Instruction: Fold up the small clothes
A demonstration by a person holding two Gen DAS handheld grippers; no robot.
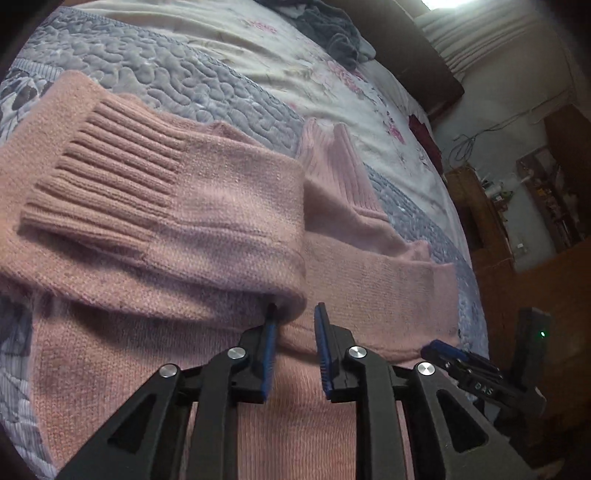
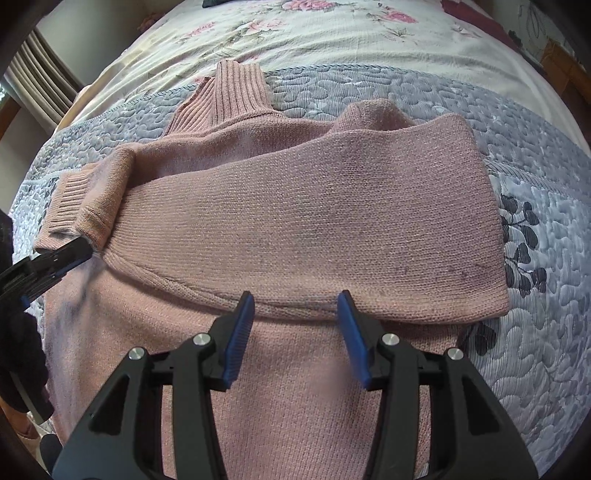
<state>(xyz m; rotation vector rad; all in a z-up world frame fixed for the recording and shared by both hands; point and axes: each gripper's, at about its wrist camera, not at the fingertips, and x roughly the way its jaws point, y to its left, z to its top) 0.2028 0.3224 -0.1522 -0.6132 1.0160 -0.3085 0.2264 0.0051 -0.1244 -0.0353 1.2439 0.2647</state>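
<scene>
Pink sweater (image 2: pixel 295 206) on quilt (image 2: pixel 535 206), sleeves apparently folded across; both grippers' jaws apart, empty.

So the bed (image 2: pixel 535 177) had a grey-blue quilted cover (image 1: pixel 155 74) across the near part, stitched in a pebbly pattern with dark leaf prints, and a cream sheet with pink flowers (image 2: pixel 295 44) beyond that. A pink knitted turtleneck sweater (image 2: pixel 295 206) lay flat right on the quilt, both sleeves folded across the body, ribbed collar pointing toward the floral sheet. Farther back sat a rumpled heap of dark grey fabric (image 1: pixel 332 33), and something dark red (image 1: pixel 424 136) lay at the bed's edge.
</scene>
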